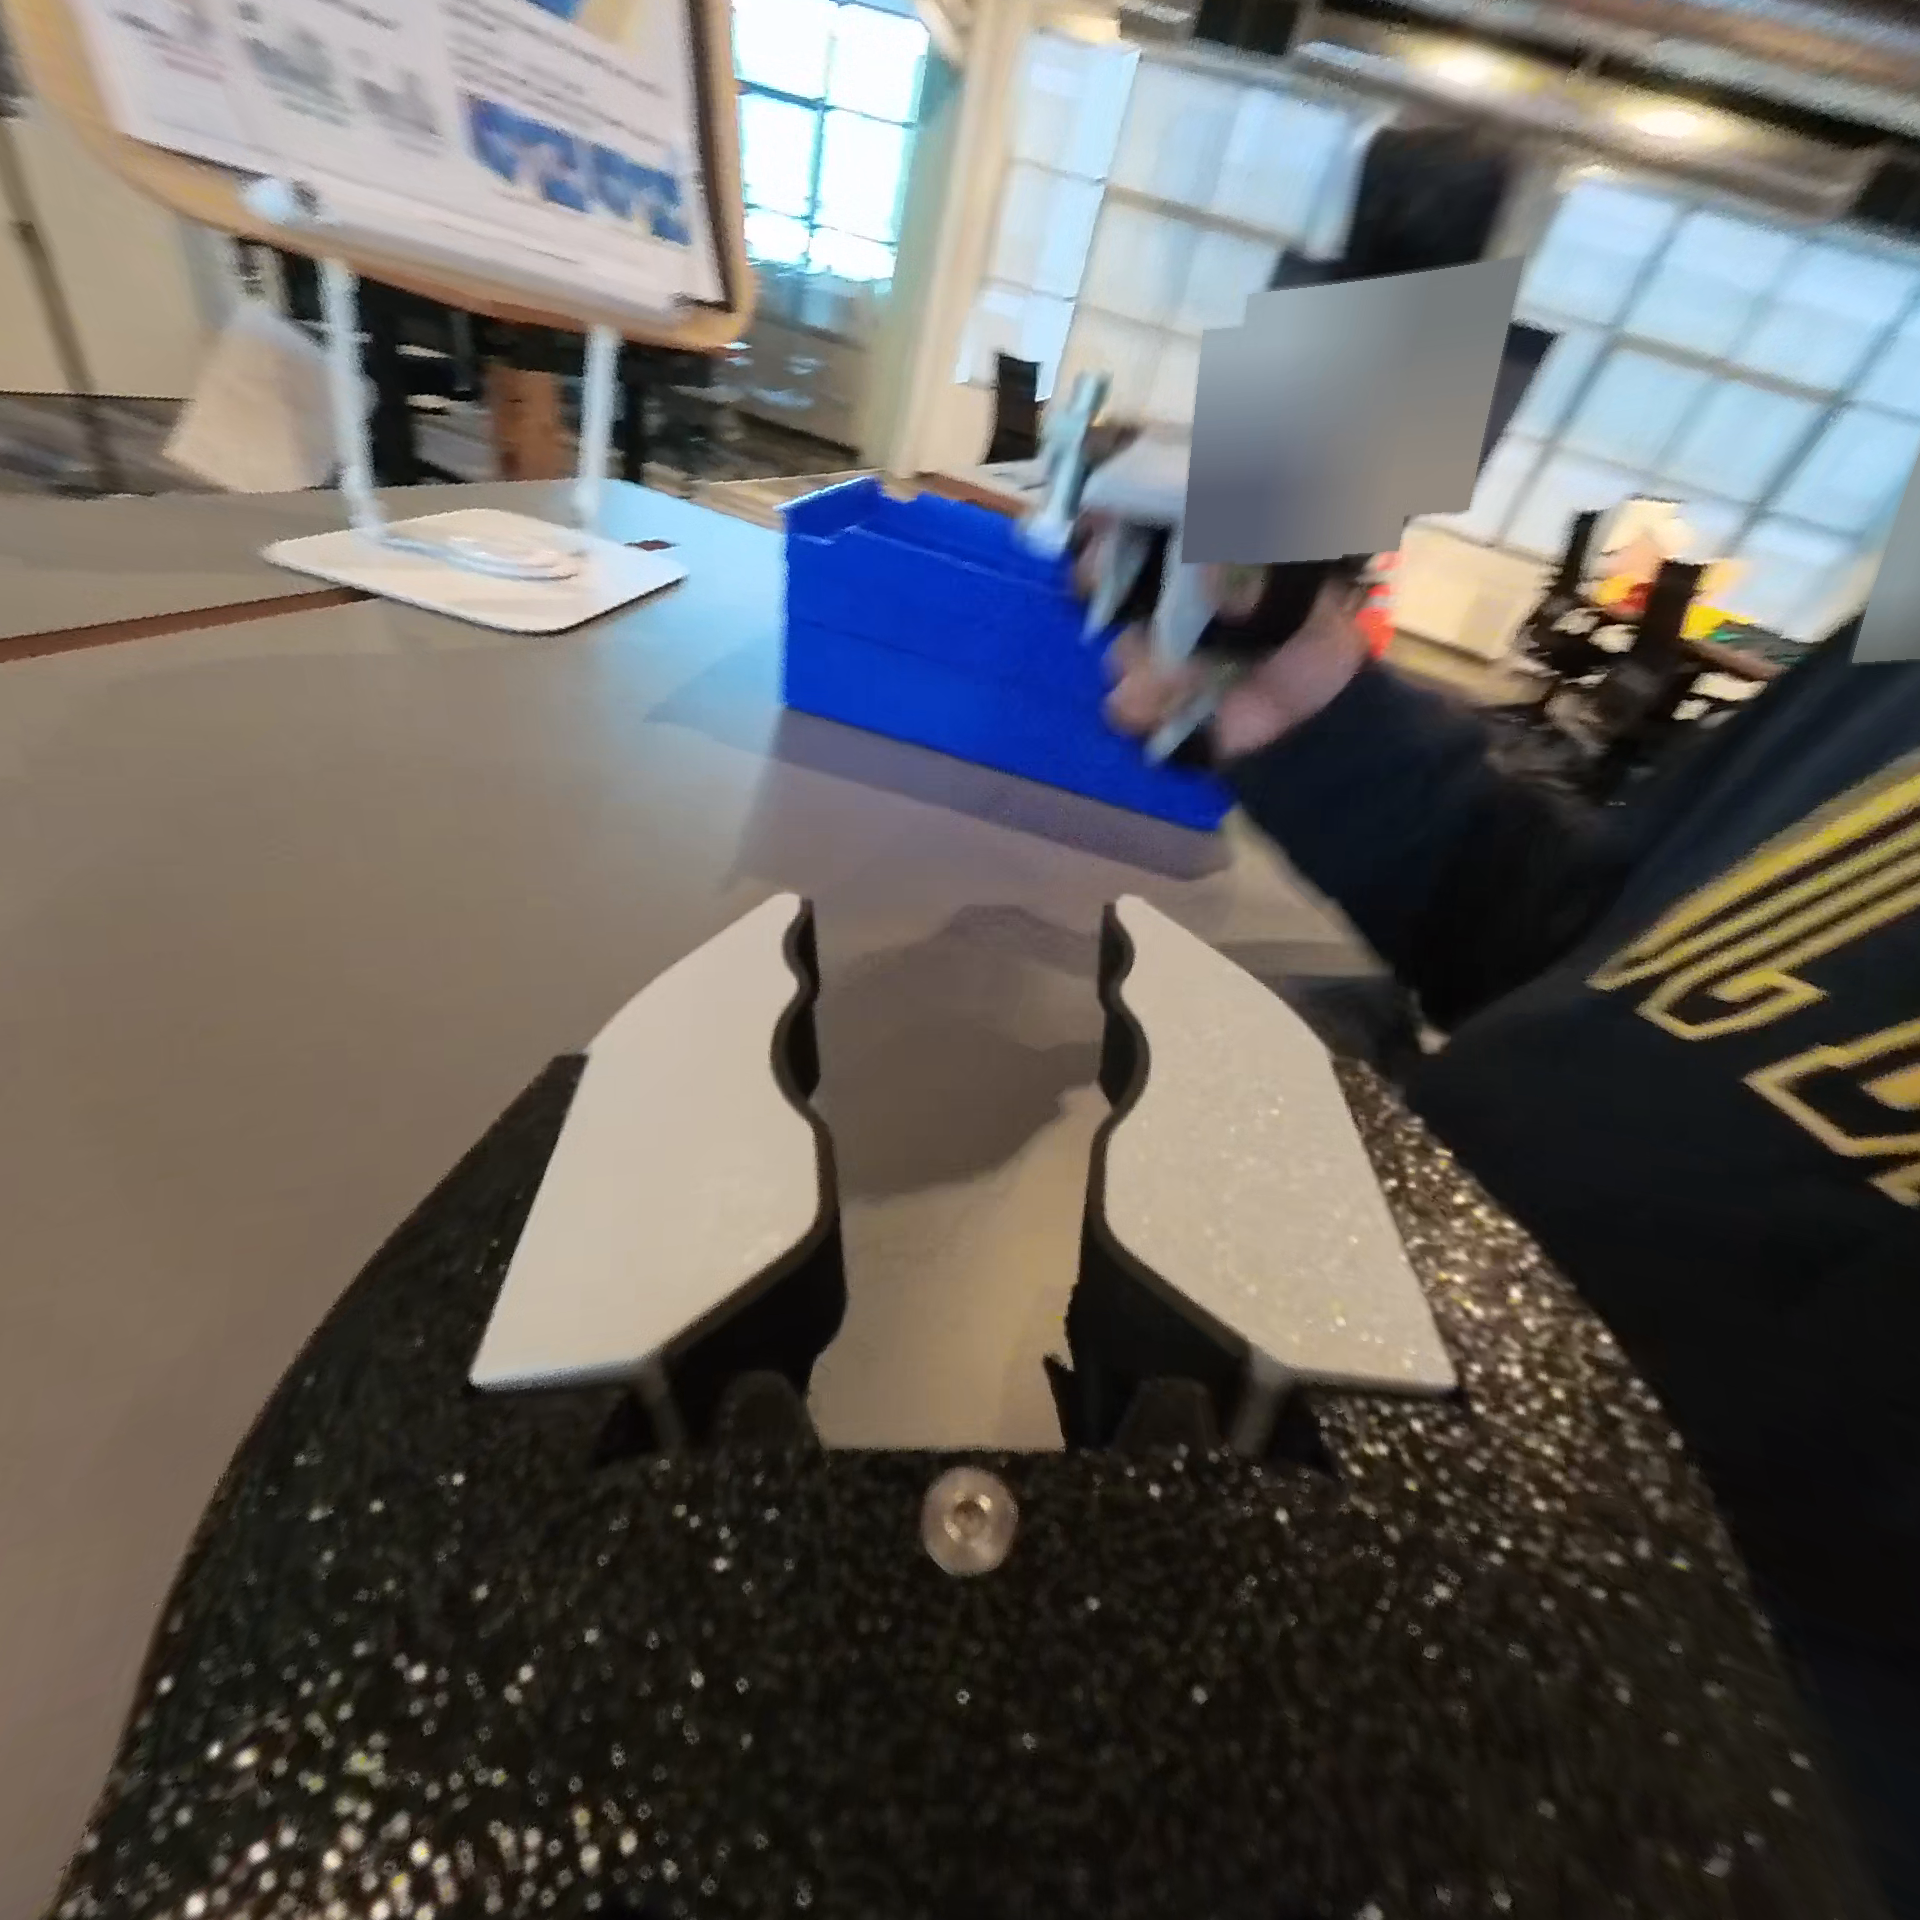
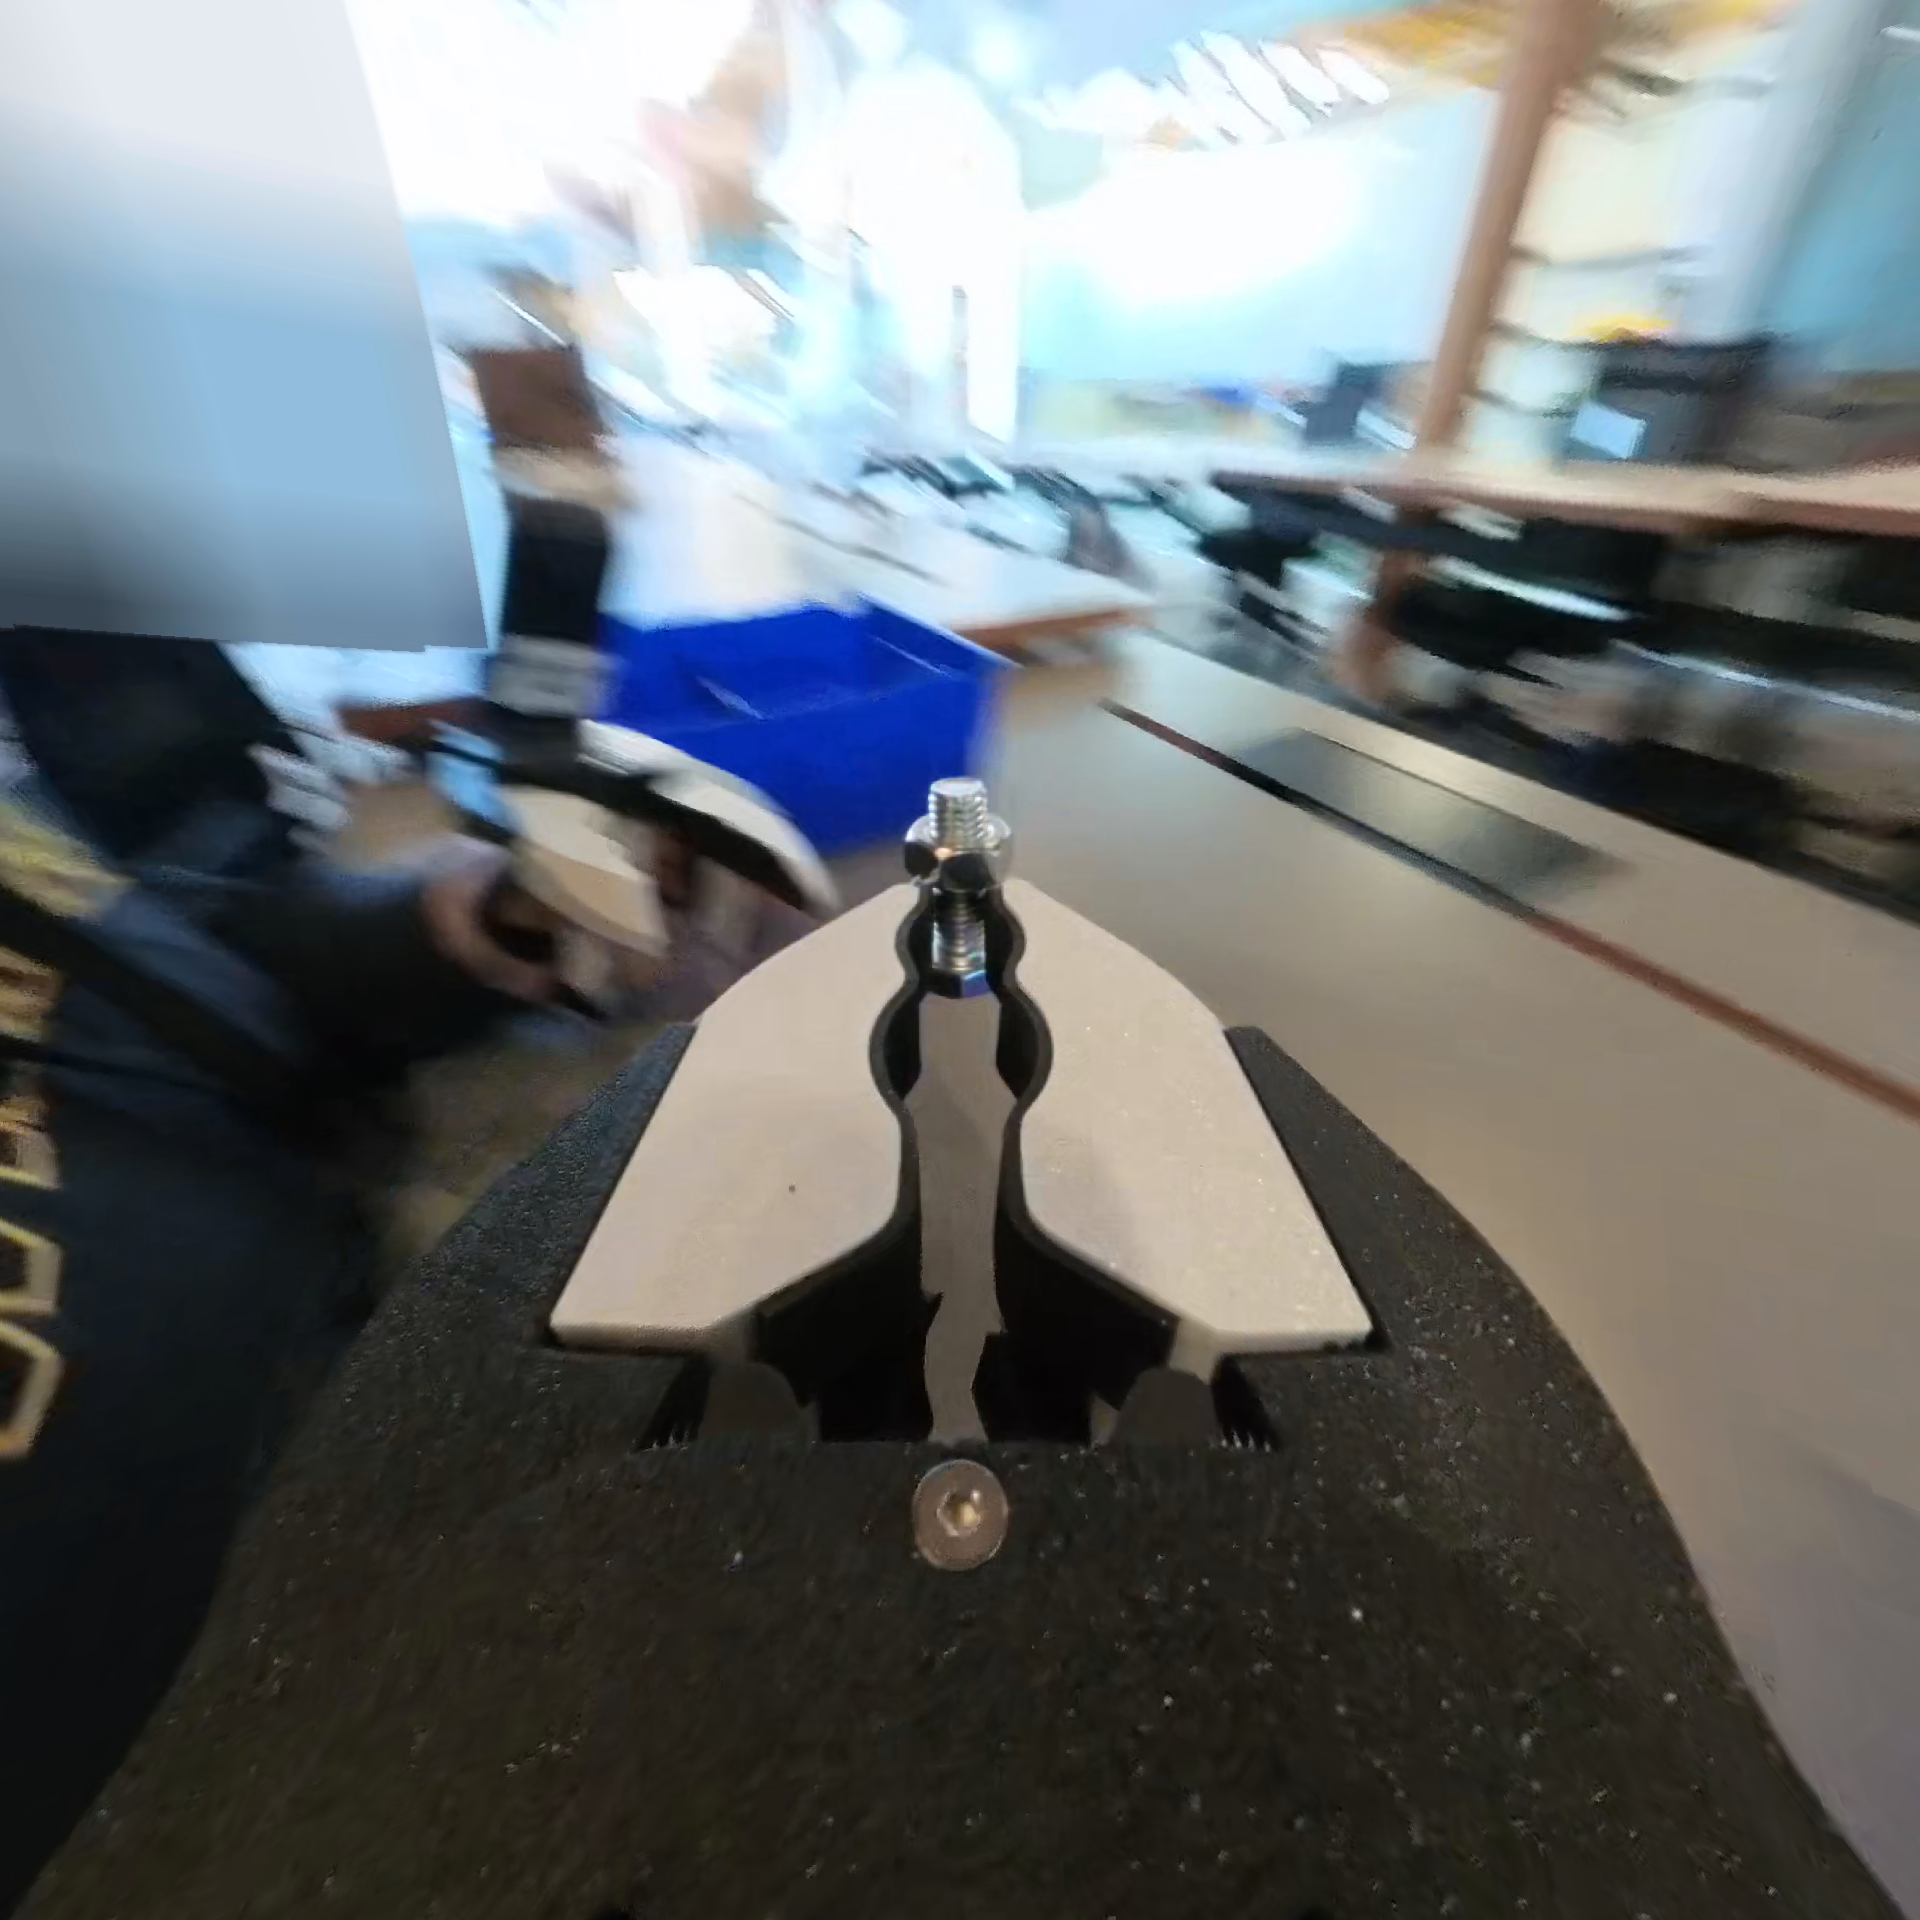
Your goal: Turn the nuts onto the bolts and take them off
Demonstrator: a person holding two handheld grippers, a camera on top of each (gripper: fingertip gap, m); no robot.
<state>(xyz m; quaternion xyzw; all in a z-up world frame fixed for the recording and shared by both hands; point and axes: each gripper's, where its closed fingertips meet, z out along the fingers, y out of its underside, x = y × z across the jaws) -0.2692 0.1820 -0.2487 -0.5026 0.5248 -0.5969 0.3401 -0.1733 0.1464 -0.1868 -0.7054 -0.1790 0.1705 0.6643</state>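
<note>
One blue bin (image 1: 935,634) stands on the grey table (image 1: 312,883), and we cannot tell what lies inside it. Our right gripper (image 2: 956,935) pinches a bolt (image 2: 958,894) upright at its tips, with a nut (image 2: 954,844) threaded near the top. Our left gripper (image 1: 956,925) is spread wide and empty above the table, near the bin.
</note>
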